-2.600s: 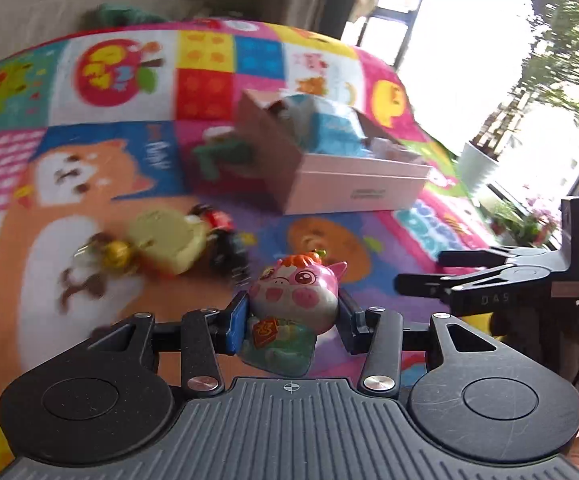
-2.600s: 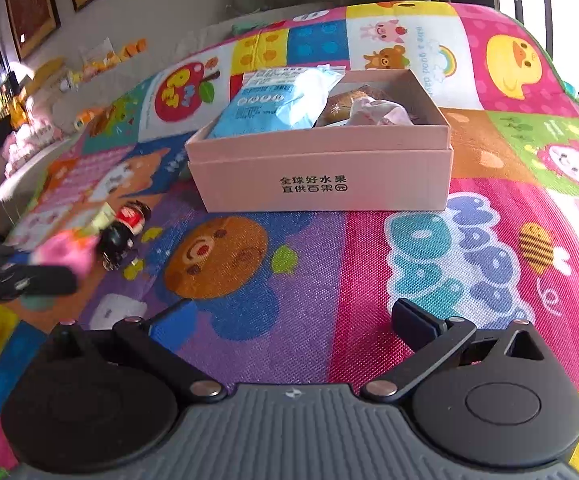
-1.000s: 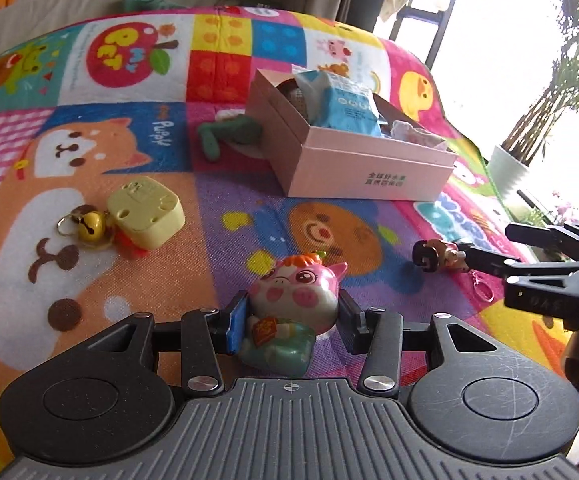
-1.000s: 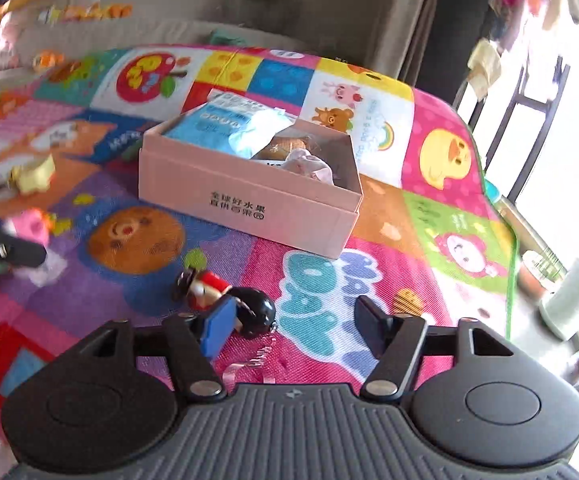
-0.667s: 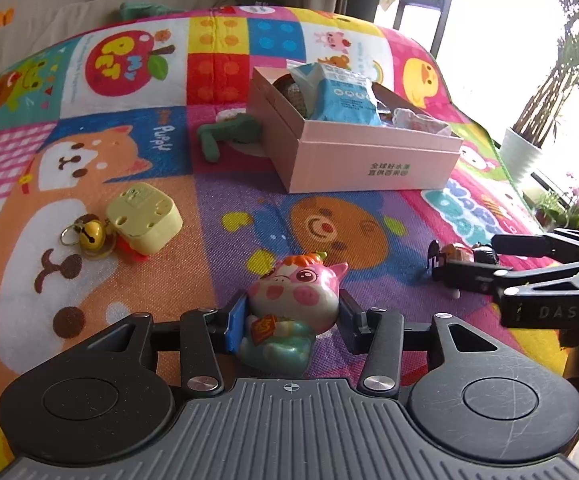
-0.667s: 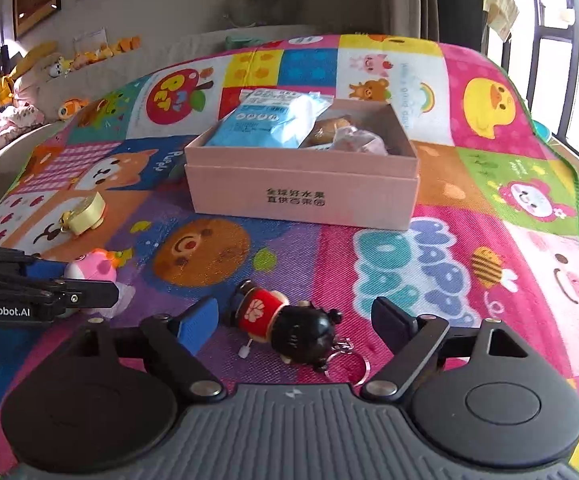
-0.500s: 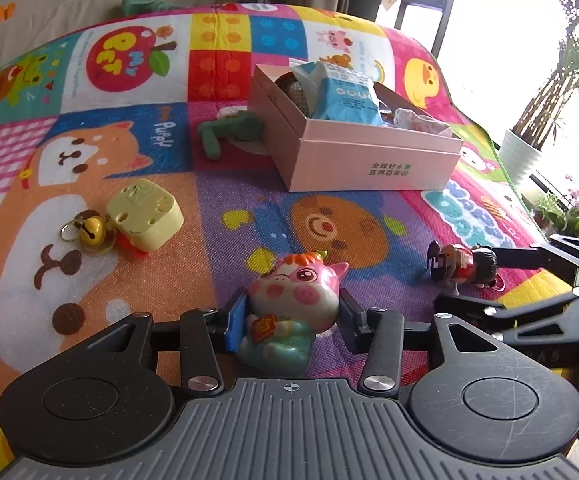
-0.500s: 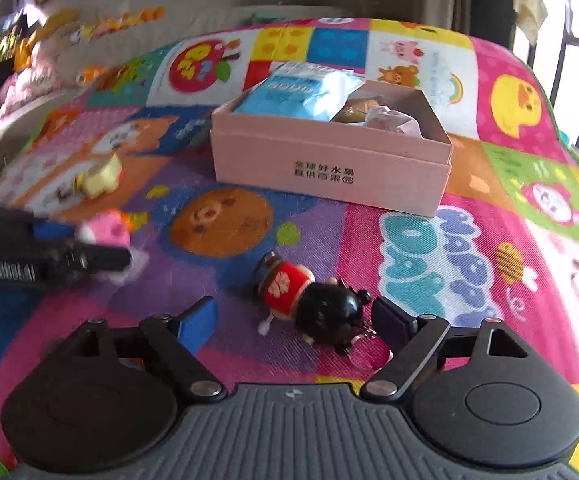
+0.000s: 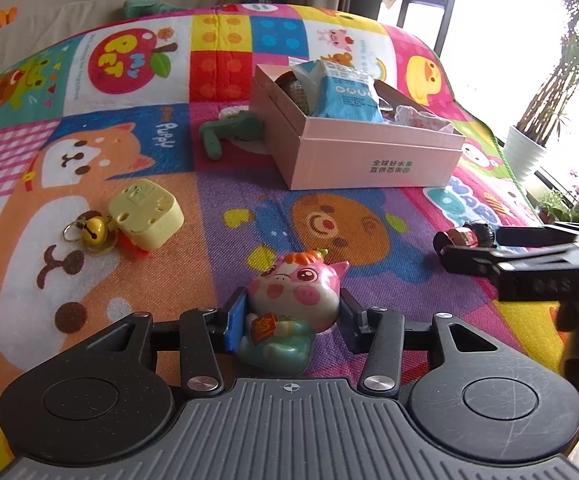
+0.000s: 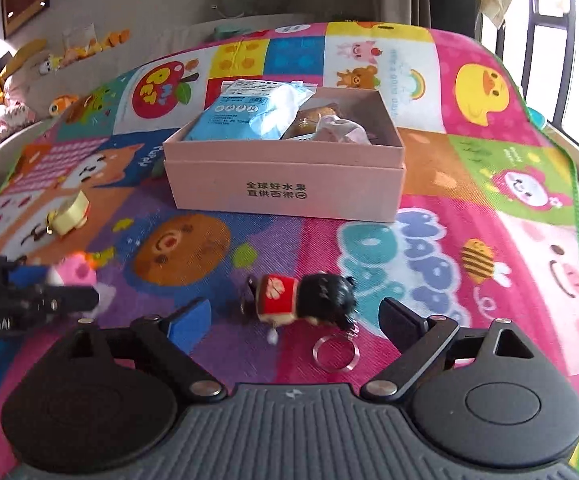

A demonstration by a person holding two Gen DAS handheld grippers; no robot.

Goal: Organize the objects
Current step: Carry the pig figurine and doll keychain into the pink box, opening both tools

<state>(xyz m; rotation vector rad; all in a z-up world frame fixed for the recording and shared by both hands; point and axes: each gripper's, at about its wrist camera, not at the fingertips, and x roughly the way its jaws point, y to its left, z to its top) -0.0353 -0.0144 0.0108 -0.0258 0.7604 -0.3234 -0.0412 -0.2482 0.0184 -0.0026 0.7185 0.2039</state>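
A pink pig figurine (image 9: 293,304) with a teal body is pinched upright between the pads of my left gripper (image 9: 292,322), low over the colourful play mat (image 9: 225,184). In the right wrist view a small doll keychain (image 10: 301,300) with black hair, a red body and a metal ring lies on the mat between the fingers of my right gripper (image 10: 293,320). Those jaws are opening and neither pad touches the doll. An open pink box (image 10: 285,188) holding a blue packet (image 10: 249,114) and other wrapped items stands further back.
A yellow toy (image 9: 145,212) with a gold bell (image 9: 94,232) lies on the mat's left. A green plush (image 9: 233,130) rests against the box's left side. The mat's edge, plant pots (image 9: 523,154) and a window are to the right; a sofa is behind.
My right gripper has let go of the doll keychain, which now lies on the mat, and its jaws have spread wider. The left gripper has stayed still, holding the pig.
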